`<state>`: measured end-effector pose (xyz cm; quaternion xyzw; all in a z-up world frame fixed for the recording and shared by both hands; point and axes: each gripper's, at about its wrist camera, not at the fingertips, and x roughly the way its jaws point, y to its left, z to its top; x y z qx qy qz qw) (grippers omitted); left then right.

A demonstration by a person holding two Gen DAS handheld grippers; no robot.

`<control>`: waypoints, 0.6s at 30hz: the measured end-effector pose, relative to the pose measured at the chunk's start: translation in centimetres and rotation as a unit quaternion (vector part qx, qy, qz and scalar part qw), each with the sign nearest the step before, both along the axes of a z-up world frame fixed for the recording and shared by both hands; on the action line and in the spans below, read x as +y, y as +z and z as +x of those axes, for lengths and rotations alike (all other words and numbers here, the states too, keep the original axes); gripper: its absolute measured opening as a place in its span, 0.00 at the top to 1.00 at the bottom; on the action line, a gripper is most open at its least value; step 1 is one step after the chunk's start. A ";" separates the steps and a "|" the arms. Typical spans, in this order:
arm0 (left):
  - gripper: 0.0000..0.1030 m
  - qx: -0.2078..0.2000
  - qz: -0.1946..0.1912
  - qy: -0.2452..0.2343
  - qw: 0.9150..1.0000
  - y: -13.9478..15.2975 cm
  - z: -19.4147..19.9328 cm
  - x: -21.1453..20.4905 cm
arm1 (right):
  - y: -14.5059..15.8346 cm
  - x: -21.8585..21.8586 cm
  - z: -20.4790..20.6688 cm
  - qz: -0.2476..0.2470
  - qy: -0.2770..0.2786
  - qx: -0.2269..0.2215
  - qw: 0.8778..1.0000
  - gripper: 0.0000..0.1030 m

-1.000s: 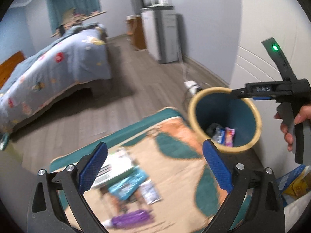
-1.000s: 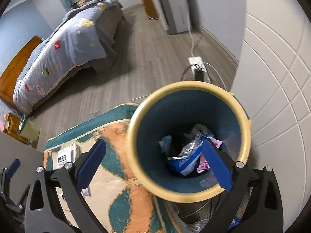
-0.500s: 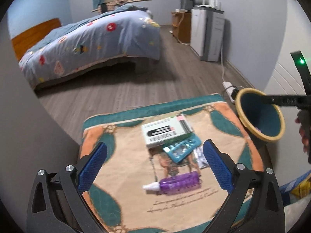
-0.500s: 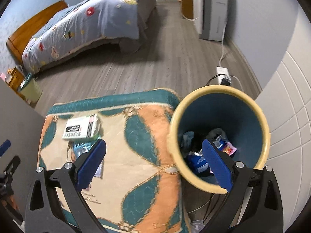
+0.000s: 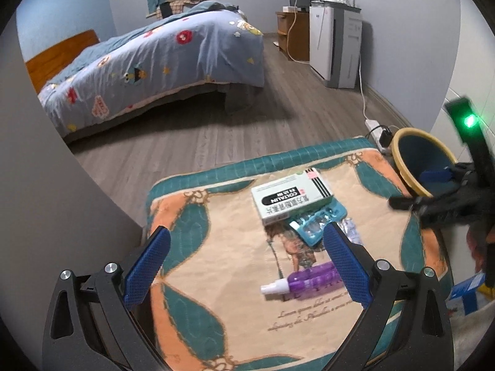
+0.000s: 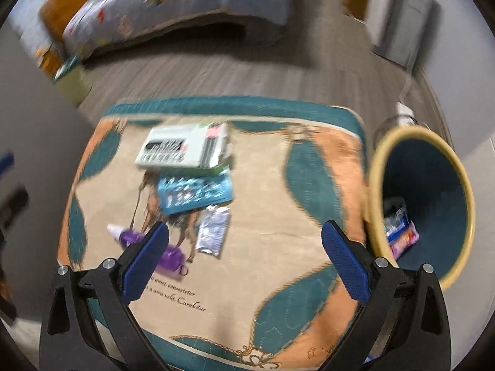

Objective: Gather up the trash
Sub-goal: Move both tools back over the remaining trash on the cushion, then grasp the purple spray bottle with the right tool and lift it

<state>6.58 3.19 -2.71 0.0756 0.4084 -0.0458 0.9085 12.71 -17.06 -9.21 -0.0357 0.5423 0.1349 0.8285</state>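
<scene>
A patterned cloth-covered table (image 5: 216,278) holds a white medicine box (image 5: 290,199), a teal blister pack (image 5: 318,222), a silver foil packet (image 6: 213,228) and a purple spray bottle (image 5: 312,281). A yellow-rimmed blue bin (image 6: 427,198) with wrappers inside stands at the table's right edge. My left gripper (image 5: 247,266) is open and empty above the table's near side. My right gripper (image 6: 244,262) is open and empty, hovering over the table left of the bin; it also shows in the left wrist view (image 5: 439,198).
A bed (image 5: 161,61) with a blue quilt stands across the wooden floor. A white appliance (image 5: 334,46) and a wooden cabinet stand by the far wall. A power strip (image 5: 374,125) with cables lies behind the bin. A grey wall panel (image 5: 46,216) is at left.
Both grippers have swung left, away from the bin and over the table. The right view no longer looks down into the bin. Both stay open and empty.
</scene>
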 end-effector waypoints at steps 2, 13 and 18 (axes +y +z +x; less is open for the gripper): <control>0.05 0.000 -0.007 0.004 1.000 0.1 0.0 0.6 | -0.8 2.0 -0.4 -0.016 0.040 -0.006 0.999 0.06; 0.05 0.015 -0.041 0.045 0.998 -0.4 1.0 5.2 | -6.1 9.6 -2.3 -0.042 0.190 0.041 0.980 0.06; 0.05 0.022 -0.058 0.064 0.996 -0.8 1.4 7.0 | -7.9 11.9 -2.6 -0.059 0.229 0.055 0.970 0.07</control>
